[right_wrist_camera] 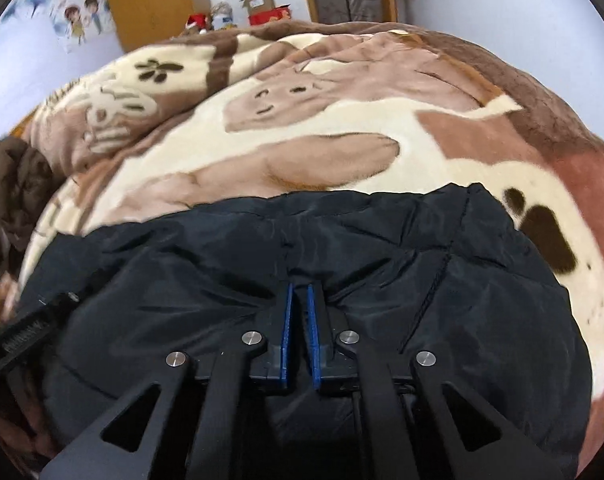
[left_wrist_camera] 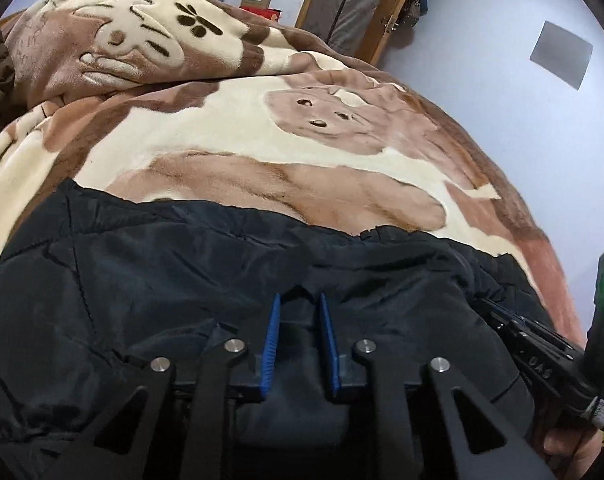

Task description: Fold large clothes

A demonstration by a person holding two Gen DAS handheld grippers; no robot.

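Note:
A black padded jacket [left_wrist_camera: 182,264] lies spread on a bed, its far edge across the middle of both views. In the left wrist view my left gripper [left_wrist_camera: 300,300] has its blue pads closed on a thick raised fold of the jacket. My right gripper [right_wrist_camera: 300,286] pinches a thinner fold of the same jacket [right_wrist_camera: 381,248], its pads almost touching. Each gripper shows in the other's view: the right one at the right edge [left_wrist_camera: 541,340], the left one at the left edge [right_wrist_camera: 22,340]. The jacket's near part is hidden under the grippers.
A brown and cream plush blanket [left_wrist_camera: 222,132] [right_wrist_camera: 302,152] covers the bed under the jacket. A dark brown garment [right_wrist_camera: 10,192] lies bunched at the left. Beyond the bed stand a cardboard box [right_wrist_camera: 262,0], a wooden wardrobe [right_wrist_camera: 154,0] and a door frame [left_wrist_camera: 389,12].

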